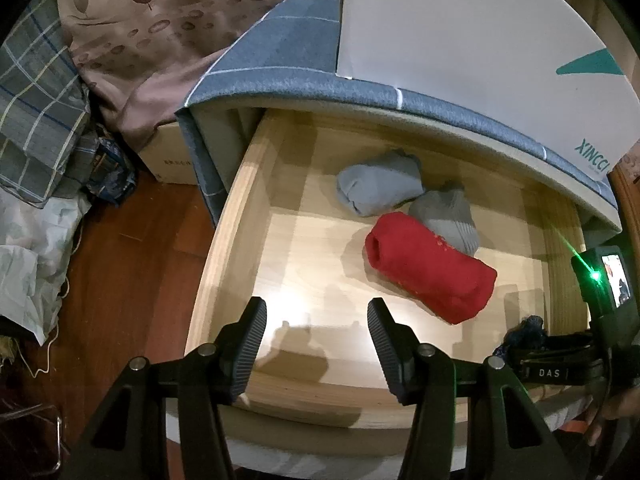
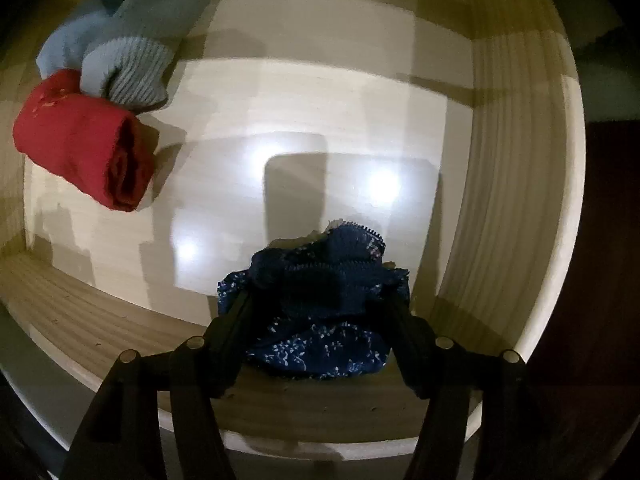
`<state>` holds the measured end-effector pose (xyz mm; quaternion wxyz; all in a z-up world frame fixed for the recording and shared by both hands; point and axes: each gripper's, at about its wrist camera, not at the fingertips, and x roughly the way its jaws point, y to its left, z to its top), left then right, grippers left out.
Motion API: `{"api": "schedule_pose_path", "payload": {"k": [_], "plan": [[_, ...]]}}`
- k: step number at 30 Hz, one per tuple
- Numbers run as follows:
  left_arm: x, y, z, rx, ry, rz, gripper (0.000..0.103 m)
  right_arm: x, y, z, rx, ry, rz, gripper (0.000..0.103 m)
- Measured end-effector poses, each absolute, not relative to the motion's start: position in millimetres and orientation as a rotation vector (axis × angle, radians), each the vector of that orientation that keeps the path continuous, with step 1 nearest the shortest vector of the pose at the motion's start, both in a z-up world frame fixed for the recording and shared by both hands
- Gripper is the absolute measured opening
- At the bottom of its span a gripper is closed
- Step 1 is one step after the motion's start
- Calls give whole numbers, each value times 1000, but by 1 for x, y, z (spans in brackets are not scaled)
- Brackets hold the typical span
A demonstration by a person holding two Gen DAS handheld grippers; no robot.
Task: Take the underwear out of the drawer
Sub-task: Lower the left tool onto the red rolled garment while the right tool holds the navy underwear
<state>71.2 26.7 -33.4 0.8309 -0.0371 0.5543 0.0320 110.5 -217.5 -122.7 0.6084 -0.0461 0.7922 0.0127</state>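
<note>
The pale wooden drawer stands pulled out under a bed. A crumpled dark blue underwear with white specks lies on the drawer floor against its front wall, at the right. My right gripper points down around it, open, one finger on each side of the cloth; the cloth hides the fingertips. In the left wrist view only a dark blue bit of the underwear shows by the right tool. My left gripper hangs open over the drawer's front edge with nothing between its fingers.
A red cloth roll and two grey rolled pieces lie mid-drawer. A white box sits on the blue checked bed cover above. A cardboard box, bedding and bags crowd the wooden floor at left.
</note>
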Motion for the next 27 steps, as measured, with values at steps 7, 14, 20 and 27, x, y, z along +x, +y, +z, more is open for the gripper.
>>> {"api": "schedule_pose_path", "payload": {"k": [7, 14, 20, 27], "plan": [[75, 21, -40, -69, 1219, 58, 54, 100, -215, -129, -143, 1838, 51, 61], [77, 17, -46, -45, 1246, 70, 54, 90, -223, -131, -117, 1793, 68, 56], [80, 16, -50, -22, 1273, 78, 54, 81, -235, -128, -100, 1778, 46, 47], [82, 15, -54, -127, 1306, 58, 54, 74, -230, -119, -83, 1766, 32, 42]]}}
